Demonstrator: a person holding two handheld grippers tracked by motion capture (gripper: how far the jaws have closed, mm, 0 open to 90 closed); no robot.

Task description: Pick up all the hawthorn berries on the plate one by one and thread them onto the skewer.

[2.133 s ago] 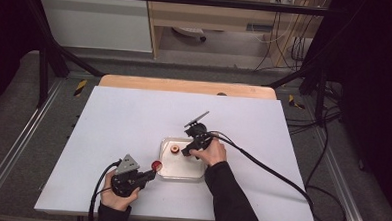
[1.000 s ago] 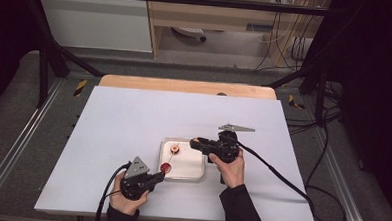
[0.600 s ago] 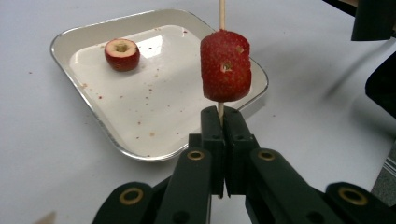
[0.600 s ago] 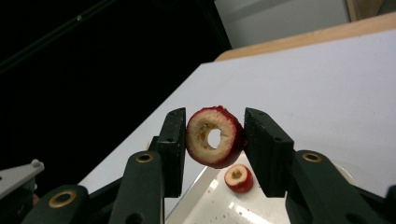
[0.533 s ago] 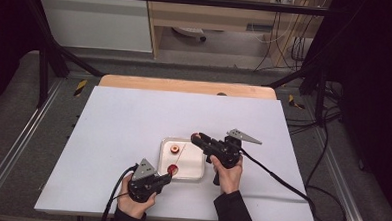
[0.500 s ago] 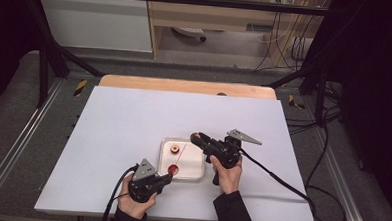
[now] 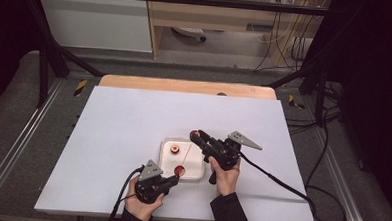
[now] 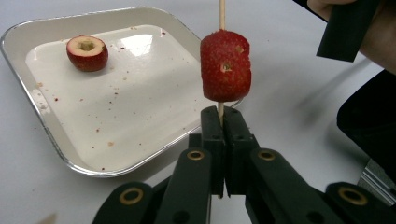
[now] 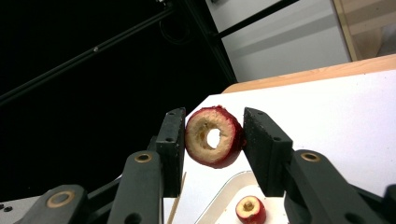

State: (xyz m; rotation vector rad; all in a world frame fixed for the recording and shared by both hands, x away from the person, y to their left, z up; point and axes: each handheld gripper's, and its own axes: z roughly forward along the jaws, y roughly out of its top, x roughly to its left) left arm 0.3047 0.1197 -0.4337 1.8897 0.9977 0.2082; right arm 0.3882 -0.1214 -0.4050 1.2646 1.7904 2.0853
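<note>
Right gripper (image 9: 212,135) clamps a cored red fruit ring (image 9: 214,136) between its two jaws, bore facing the camera and open right through. In the high view this gripper (image 7: 197,136) sits above the far right corner of the white tray (image 7: 197,174).

Left gripper (image 8: 221,122), jaws pressed together on the lower end of a thin wooden skewer (image 8: 222,13), at the tray's near edge. One red fruit piece (image 8: 225,65) already threaded just above the jaws. Skewer runs up and away from the left gripper toward the right one; its tip appears to end just short of the held ring.

A second cored fruit piece (image 8: 87,52) lies on the tray near its far left corner.

Judgement: next is threading the ring. What matters is lining the bore with the skewer's long axis; the right hand (image 7: 225,176) carries the ring and seems the one to close the gap. A tilted bore would likely catch the tip on flesh.
</note>
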